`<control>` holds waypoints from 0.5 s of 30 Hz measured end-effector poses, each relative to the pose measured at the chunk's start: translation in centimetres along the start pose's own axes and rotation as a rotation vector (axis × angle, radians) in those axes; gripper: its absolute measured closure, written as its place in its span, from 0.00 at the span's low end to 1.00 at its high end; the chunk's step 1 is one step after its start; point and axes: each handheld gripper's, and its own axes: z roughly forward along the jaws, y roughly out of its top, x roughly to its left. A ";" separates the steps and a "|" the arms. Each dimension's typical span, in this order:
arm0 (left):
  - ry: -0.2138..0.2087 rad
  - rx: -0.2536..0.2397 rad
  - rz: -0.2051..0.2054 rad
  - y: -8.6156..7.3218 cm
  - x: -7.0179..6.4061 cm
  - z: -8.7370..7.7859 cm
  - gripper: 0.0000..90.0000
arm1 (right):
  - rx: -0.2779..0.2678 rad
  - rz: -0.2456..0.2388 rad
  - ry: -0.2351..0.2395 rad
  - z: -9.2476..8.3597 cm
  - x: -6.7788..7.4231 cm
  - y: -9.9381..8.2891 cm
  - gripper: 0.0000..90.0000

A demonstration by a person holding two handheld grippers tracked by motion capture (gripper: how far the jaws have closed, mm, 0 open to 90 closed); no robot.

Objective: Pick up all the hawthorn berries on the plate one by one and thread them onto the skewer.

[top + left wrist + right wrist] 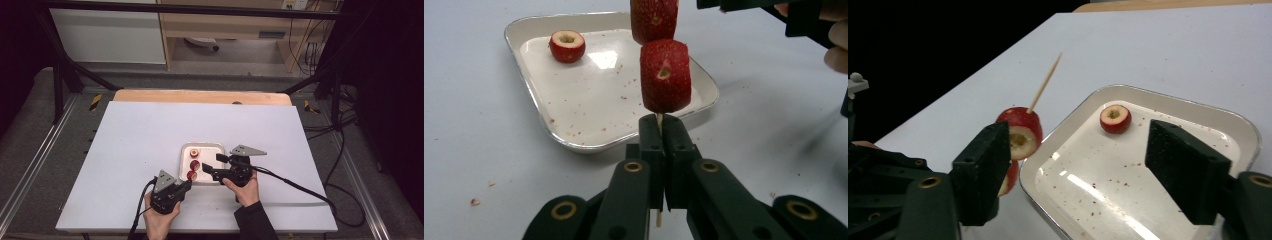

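The left tongs (659, 131) are clenching a wooden stick (1044, 83) bearing two red fruit pieces (664, 75); the right tongs (1078, 170) are gaping wide over the tray (216, 148), gripping nothing.

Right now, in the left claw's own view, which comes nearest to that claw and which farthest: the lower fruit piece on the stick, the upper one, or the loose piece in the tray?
1. Lower fruit piece, just above the left claw.
2. Upper fruit piece, stacked above it.
3. Loose piece, far left corner of the tray.
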 end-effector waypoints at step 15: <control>-0.001 0.024 0.031 -0.8 1.9 -1.8 0.98 | 0.207 -0.088 -0.059 0.6 -1.6 1.7 0.08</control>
